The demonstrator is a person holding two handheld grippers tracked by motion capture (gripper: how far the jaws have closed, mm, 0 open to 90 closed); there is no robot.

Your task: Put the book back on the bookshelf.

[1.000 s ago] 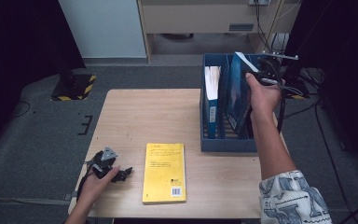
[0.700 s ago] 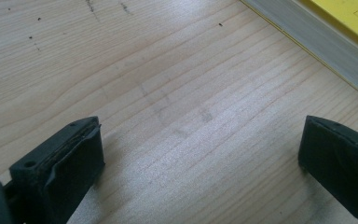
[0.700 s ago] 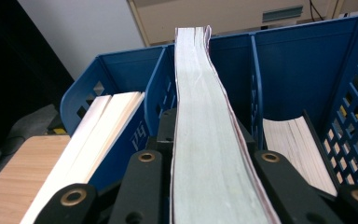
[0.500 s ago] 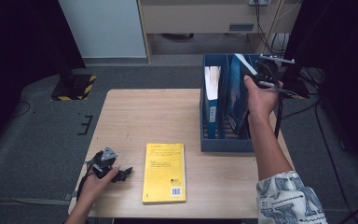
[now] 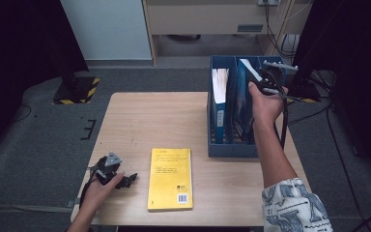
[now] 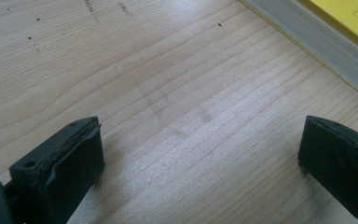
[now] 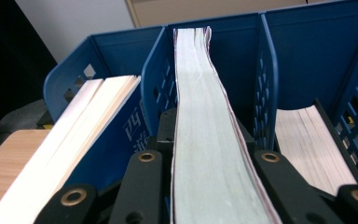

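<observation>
At the left edge of the wooden table point(image 5: 174, 116), the left gripper point(image 5: 118, 178) rests low on the wood in the person's left hand, its jaws spread wide with nothing between them; its own view shows bare grain and a corner of the yellow book point(image 5: 170, 179), which lies flat just to its right, near the table's front edge. Further right stands the blue file rack point(image 5: 232, 147) with 3 slots: the left slot holds a blue-covered book point(image 5: 219, 94), and the right slot holds another book point(image 7: 314, 144). Over the middle slot, the right gripper point(image 7: 209, 186) is clamped on the long edge of a thick book point(image 7: 205, 116), whose far end reaches into that slot. The step in hand looks like filing this book into the rack. The next move probably calls for lowering it straight between the dividers until it seats, then parting the jaws, with the yellow book likely next.
</observation>
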